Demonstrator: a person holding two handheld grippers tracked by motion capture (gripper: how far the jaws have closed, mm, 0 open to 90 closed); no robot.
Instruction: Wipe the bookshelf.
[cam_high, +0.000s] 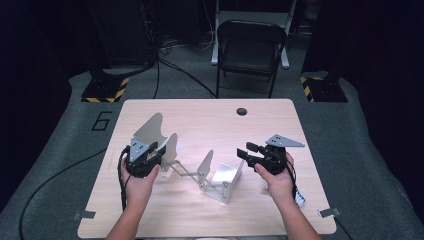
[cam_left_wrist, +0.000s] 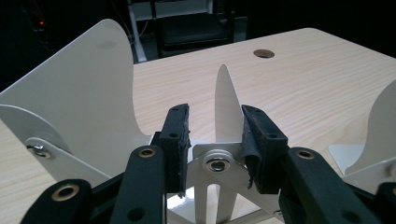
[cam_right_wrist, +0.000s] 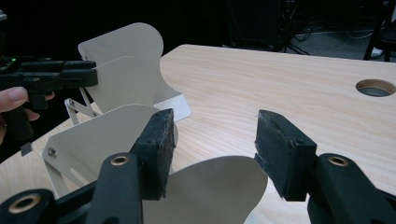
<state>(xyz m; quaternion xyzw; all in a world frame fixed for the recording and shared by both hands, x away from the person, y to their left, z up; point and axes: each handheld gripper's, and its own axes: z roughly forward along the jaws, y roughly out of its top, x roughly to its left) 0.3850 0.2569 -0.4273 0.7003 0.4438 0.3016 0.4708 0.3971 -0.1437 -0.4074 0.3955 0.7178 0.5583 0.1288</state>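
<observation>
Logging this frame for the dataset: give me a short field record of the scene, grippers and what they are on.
surface: light wooden table with a round cable hole
object: white metal rack of hinged curved plates, spread out between the hands
left gripper: jaws either side of one thin upright plate, narrow gaps showing, pads not seen pressing
right gripper: jaws open, above a curved plate, nothing held
background: black folding chair behind the table

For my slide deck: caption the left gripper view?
Left gripper fingers straddling a thin white divider plate above a wooden table.
</observation>
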